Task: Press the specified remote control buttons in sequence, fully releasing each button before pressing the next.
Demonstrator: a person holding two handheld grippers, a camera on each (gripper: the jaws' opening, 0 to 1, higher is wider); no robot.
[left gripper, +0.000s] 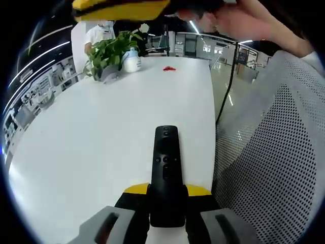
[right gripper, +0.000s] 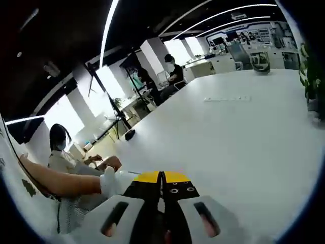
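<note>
Steadiness matters: left gripper (left gripper: 167, 213) clamps the black remote control (left gripper: 166, 173) at lower centre, so the closed, empty right gripper (right gripper: 162, 201) should press squarely, then lift fully.

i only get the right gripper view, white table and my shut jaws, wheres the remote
Observer: The remote is clamped in the left hand-held gripper, buttons facing up.
Operator: am i over the buttons
Observer: No. The right hand-held gripper sits at the top edge of the left gripper view, well clear of the remote.
Operator: anything else on the table
Observer: A white bottle and a small red thing sit at the far end.
</note>
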